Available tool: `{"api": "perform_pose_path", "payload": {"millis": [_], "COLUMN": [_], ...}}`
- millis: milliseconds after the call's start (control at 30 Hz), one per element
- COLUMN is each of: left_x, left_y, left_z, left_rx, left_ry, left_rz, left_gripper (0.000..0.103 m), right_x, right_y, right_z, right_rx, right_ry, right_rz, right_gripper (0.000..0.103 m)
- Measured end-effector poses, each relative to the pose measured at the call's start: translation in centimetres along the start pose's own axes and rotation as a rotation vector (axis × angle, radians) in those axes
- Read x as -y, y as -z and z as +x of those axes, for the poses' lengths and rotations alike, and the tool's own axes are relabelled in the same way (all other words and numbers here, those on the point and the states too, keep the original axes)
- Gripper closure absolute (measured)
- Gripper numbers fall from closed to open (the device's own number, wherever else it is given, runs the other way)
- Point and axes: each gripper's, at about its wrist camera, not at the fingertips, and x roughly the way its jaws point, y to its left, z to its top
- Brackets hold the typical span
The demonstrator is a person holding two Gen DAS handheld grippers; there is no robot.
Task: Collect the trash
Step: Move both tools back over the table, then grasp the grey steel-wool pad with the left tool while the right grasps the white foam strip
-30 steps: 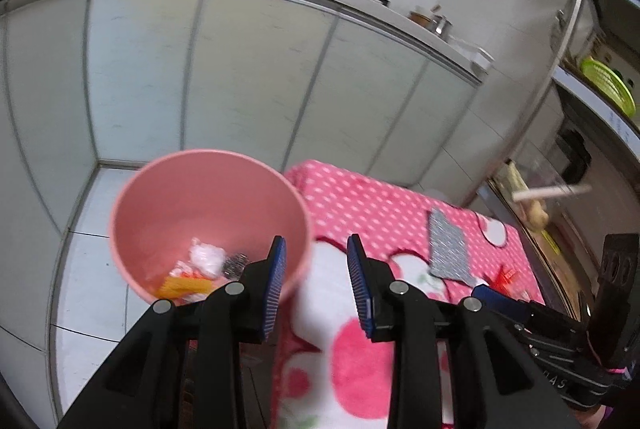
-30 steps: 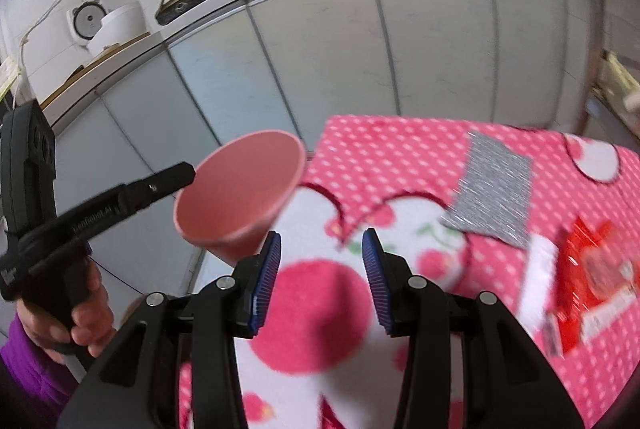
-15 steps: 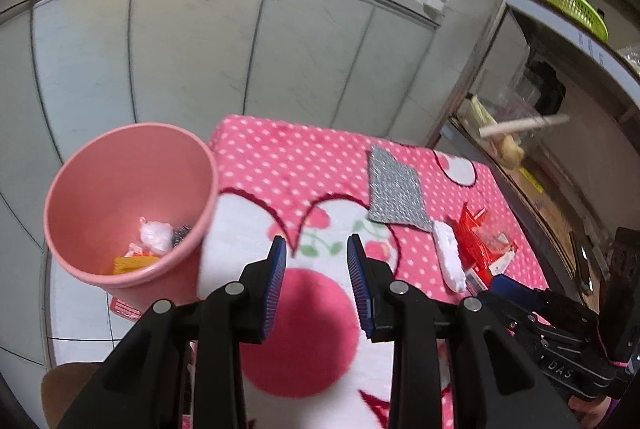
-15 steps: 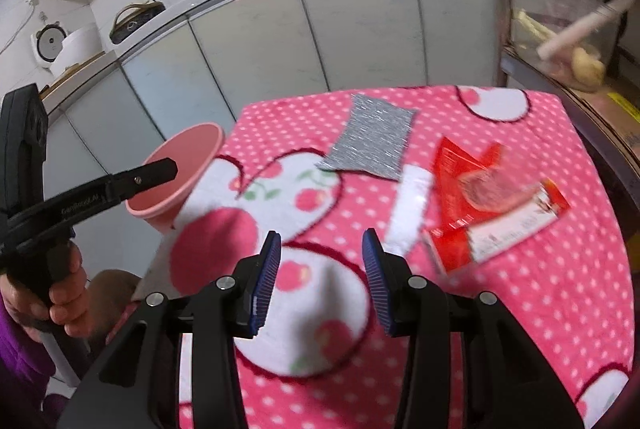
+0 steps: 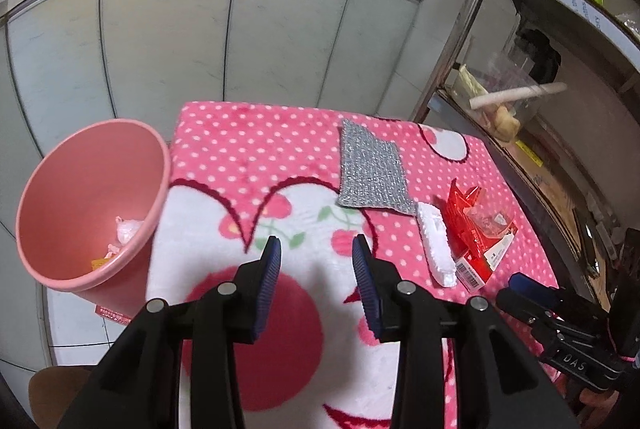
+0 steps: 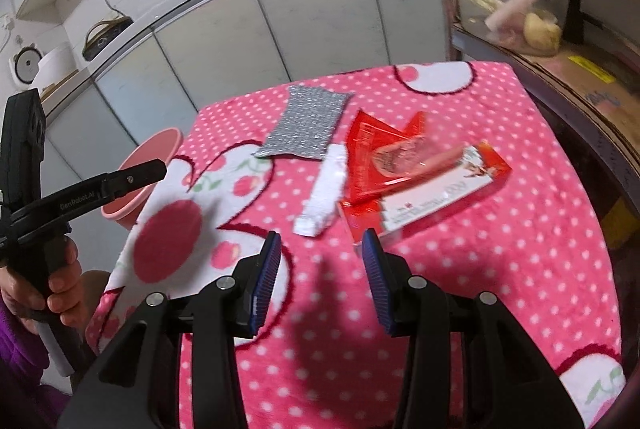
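Some trash already down in the pink bin [image 5: 92, 197] beside the table, red wrapper [image 6: 416, 173], white packet [image 6: 322, 189] and silver pad [image 6: 306, 123] left on the pink cloth [image 6: 500, 269], left gripper [image 5: 316, 261] just widened, right gripper [image 6: 320, 257] parted, both empty

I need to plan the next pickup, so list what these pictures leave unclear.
- Pink bin: left wrist view, its near wall hides most of the contents; right wrist view, the left hand-held gripper covers it.
- Red packaging: right wrist view, blurred, print unreadable.
- White wrapper: too small to identify.
- Right hand-held gripper: left wrist view, cut off by the edge.
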Motion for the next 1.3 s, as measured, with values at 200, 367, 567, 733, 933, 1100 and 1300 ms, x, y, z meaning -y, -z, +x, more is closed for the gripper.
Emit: {"api": "perform_pose_path", "payload": {"millis": [200, 367, 567, 733, 933, 1100, 1300], "left_x": [1.1, 2.2, 4.3, 4.9, 4.4, 3.8, 4.5], "left_y": [-0.3, -1.2, -3.3, -5.2, -6.9, -6.9, -6.4], "left_z": [1.4, 2.4, 4.9, 8.0, 12.3, 15.1, 15.4], "left_rx": [-0.018, -0.022, -0.033, -0.038, -0.068, -0.121, -0.105], "left_ry": [0.006, 0.015, 0.050, 0.010, -0.071, -0.080, -0.050], "left_rz": [0.022, 0.054, 0.069, 0.087, 0.087, 0.042, 0.035], "left_gripper": [0.067, 0.067, 0.067, 0.062, 0.062, 0.062, 0.064], "right_x": [2.2, 4.3, 5.7, 6.3, 6.0, 4.2, 2.9], "right_y": [0.3, 0.2, -0.1, 0.0, -0.2, -0.5, -0.4], "right_z": [-0.7, -0.9, -1.2, -1.2, -1.4, -1.3, -0.5], "right_rx": [0.003, 0.004, 0.015, 0.010, 0.017, 0.018, -0.005], "right_ry": [0.026, 0.041, 0.046, 0.051, 0.001, -0.030, -0.046], "right_rz": [0.041, 0.095, 0.133, 0.145, 0.134, 0.083, 0.062], "right_gripper": [0.060, 0.060, 0.060, 0.060, 0.060, 0.060, 0.060]}}
